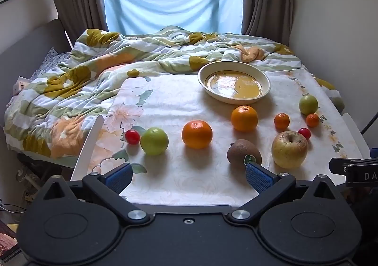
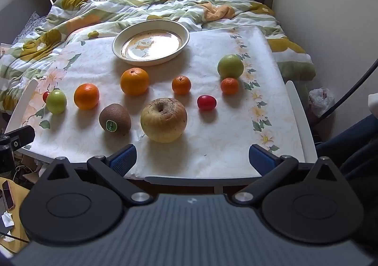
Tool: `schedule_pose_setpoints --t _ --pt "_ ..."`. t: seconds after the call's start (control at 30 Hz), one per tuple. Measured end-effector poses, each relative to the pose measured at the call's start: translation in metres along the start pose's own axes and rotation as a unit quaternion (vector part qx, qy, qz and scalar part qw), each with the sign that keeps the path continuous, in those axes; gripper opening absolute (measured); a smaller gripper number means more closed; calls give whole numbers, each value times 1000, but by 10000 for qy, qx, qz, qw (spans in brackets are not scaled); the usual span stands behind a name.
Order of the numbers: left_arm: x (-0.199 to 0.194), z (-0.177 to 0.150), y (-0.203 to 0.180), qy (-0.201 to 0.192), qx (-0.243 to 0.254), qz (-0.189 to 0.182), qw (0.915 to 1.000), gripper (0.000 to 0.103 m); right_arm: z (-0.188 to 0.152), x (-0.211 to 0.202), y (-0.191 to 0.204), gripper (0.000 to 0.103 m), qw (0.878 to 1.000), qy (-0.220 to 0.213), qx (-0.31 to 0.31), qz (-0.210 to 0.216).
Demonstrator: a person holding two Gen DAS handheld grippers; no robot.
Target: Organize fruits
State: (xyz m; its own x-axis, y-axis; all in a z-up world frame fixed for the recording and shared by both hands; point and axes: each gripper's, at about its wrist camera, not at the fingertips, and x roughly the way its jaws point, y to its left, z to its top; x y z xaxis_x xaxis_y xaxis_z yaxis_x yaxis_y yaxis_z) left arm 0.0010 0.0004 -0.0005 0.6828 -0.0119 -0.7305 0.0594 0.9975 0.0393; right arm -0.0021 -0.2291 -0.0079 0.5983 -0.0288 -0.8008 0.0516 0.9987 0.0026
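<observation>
A dish (image 2: 151, 44) is seen empty at upper centre of the right wrist view, with all fruit spread on the cloth (image 2: 212, 148) below it. The large apple (image 2: 163, 119) lies just ahead and left of centre of the right gripper (image 2: 192, 159), judged the nearer tool. The kiwi (image 1: 243, 151) lies beside the left gripper (image 1: 189, 177), by its right pad, long axis crosswise. Both grippers are held wide apart, nothing grasped.

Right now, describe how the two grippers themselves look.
Both are alike: the left gripper and right gripper have black linkage arms, silver pivot bolts, round black housings and ribbed blue pads. The right one's body is ribbed grey.
</observation>
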Motion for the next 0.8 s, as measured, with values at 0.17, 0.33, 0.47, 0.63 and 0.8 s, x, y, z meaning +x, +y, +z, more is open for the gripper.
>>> schedule_pose_setpoints --t 0.17,0.33,0.47,0.63,0.8 --pt "0 7 -9 47 85 131 9999 103 0 1 0 103 10000 -4 0 0" --pt "1 5 -4 -20 82 96 9999 103 0 1 1 103 10000 -6 -5 7" --pt "2 9 -4 -21 62 99 9999 103 -1 1 1 103 10000 -13 4 20" --pt "-1 4 2 -60 83 39 9999 103 1 1 5 103 10000 -9 -14 30" --pt "-2 4 3 -82 105 41 9999 103 0 3 9 103 10000 -14 -44 46"
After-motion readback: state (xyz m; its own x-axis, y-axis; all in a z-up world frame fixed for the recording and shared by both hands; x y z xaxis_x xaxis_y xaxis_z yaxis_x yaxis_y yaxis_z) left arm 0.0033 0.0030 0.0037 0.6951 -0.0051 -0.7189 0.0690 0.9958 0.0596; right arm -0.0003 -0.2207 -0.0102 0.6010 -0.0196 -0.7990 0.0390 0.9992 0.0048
